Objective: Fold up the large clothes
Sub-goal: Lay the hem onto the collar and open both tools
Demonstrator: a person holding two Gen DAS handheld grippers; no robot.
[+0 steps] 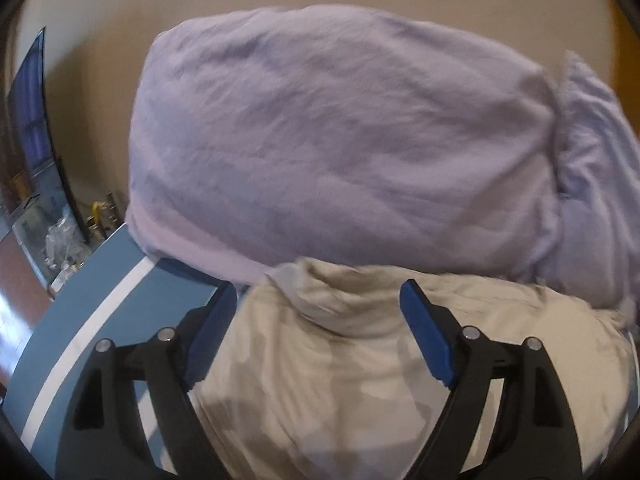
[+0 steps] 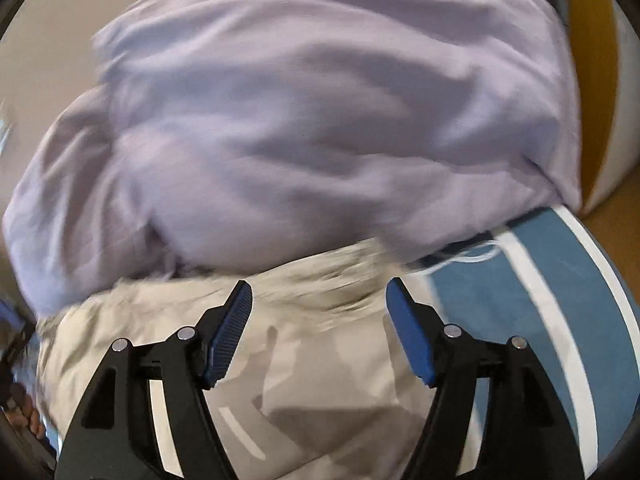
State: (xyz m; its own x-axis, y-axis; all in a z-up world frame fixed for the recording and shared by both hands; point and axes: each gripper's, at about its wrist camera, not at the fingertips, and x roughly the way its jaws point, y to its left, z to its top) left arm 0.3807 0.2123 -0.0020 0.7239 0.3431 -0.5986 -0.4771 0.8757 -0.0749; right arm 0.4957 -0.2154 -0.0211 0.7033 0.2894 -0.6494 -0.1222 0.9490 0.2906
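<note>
A beige garment [image 1: 360, 360] lies crumpled on a blue surface with white stripes [image 1: 100, 312], close below both grippers; it also shows in the right wrist view [image 2: 320, 360]. A bulky lilac cloth [image 1: 340, 140] lies heaped just beyond it and fills the middle of both views [image 2: 300, 120]. My left gripper [image 1: 316, 296] is open, its blue pads [image 1: 424, 336] spread above the beige garment's raised fold. My right gripper [image 2: 320, 292] is open above the beige garment's far edge, holding nothing.
The blue striped surface [image 2: 520, 300] runs to the right, with a white loose thread [image 2: 468, 258] on it. A cream wall [image 1: 100, 60] is behind. A dark-framed window or screen [image 1: 32, 120] and small clutter [image 1: 64, 240] stand at far left.
</note>
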